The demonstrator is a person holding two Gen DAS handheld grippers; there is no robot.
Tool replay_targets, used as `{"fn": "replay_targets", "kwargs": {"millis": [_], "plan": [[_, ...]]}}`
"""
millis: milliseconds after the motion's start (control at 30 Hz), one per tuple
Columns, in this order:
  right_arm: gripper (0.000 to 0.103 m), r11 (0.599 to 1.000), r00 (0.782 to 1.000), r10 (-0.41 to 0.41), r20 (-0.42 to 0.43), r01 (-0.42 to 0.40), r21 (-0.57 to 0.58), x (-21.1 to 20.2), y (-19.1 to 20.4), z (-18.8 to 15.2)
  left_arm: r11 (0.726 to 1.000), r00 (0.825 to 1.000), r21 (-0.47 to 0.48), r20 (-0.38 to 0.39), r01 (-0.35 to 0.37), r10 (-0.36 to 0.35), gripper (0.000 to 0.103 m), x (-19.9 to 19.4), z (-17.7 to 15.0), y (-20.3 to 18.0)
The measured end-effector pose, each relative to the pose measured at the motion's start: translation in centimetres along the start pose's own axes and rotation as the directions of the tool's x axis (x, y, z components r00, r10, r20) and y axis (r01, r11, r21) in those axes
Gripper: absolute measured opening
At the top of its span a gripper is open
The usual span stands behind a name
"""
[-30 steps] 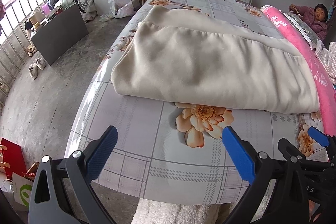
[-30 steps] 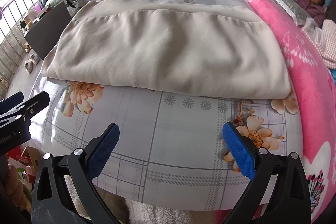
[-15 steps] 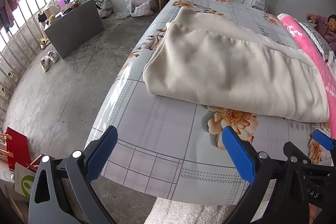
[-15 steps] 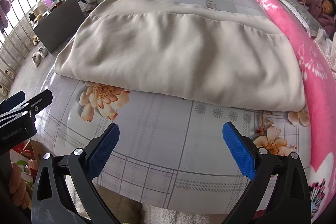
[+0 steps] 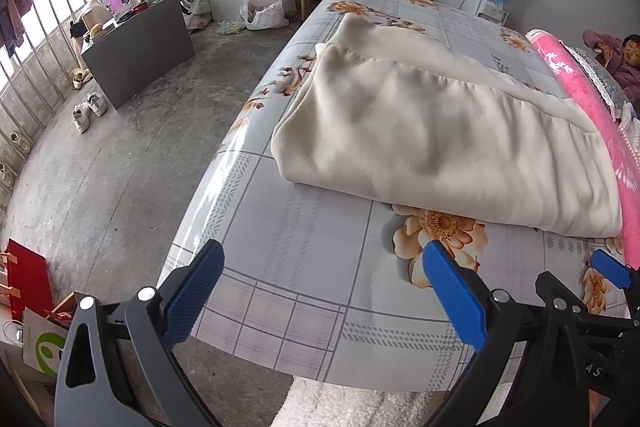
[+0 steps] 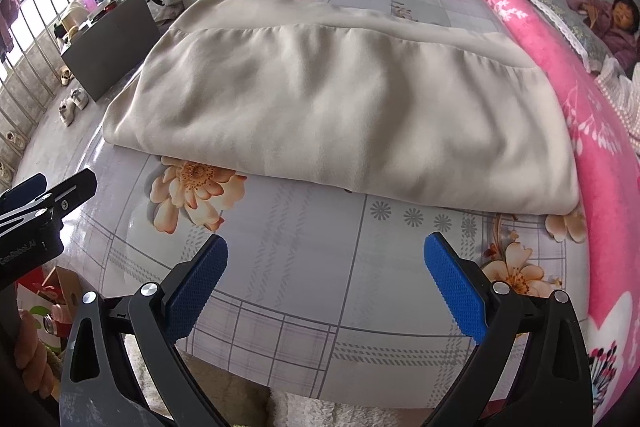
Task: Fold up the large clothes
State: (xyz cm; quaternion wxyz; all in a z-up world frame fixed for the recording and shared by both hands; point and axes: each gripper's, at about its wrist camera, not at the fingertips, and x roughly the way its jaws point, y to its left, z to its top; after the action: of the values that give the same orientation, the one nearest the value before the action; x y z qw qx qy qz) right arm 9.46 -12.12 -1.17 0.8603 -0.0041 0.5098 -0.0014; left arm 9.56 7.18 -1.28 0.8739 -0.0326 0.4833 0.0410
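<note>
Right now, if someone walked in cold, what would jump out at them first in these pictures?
A big cream garment, folded over itself, lies across a table covered with a floral cloth. A bright pink blanket runs along its right side. In front, the left tool and right tool hover open and empty.

Cream garment (image 5: 440,147) (image 6: 340,115) is lying folded on the flowered table, forming a thick, wide rectangle. Doubled fold edge is facing the near side; a second layer is showing beyond the top panel's far hem. Surface is sitting smooth with soft ripples. Its right end is resting just beside the pink blanket.
</note>
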Motion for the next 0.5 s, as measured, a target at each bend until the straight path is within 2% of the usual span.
{"fn": "replay_targets", "kwargs": {"millis": [500], "plan": [[0.095, 1.000, 1.000, -0.021, -0.001, 0.021, 0.018, -0.03, -0.96, -0.21, 1.000, 1.000, 0.018, 0.005, 0.014, -0.014, 0.098, -0.11, 0.17, -0.80]]}}
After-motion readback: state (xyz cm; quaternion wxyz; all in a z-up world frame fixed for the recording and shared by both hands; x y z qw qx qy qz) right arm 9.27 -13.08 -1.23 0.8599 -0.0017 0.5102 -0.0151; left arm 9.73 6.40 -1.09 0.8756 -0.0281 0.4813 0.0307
